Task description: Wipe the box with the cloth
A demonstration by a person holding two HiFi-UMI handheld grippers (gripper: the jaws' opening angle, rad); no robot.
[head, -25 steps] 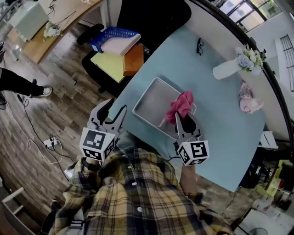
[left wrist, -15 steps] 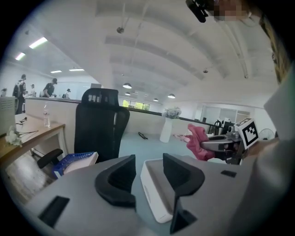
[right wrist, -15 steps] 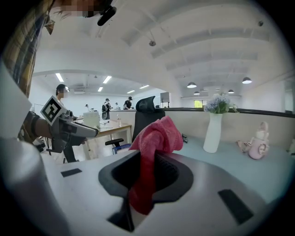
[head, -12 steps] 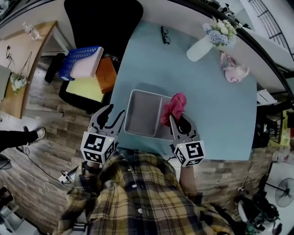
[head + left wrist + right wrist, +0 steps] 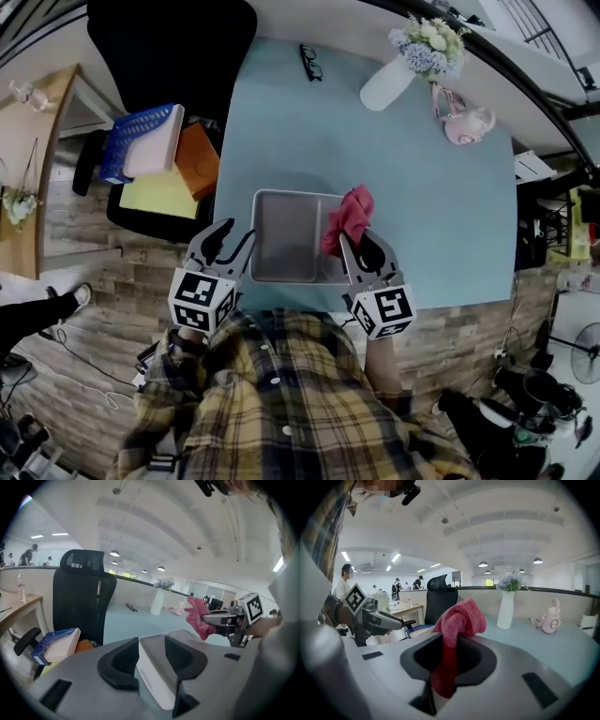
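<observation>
- The right hand-held gripper (image 5: 364, 251) clenches the pink cloth (image 5: 349, 217), bunched over the box's right edge.
- The left hand-held gripper (image 5: 232, 246) is released; its jaws have just been closing, with the box's near left corner between them.
- The box (image 5: 286, 234) lies at the surface's (image 5: 441, 216) near edge.

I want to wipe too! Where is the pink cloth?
In the head view the pink cloth is pinched in the right gripper, at the right edge of the grey box.

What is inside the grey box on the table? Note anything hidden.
The box looks empty where its floor shows. The pink cloth, shut in the right gripper, covers its right edge.
</observation>
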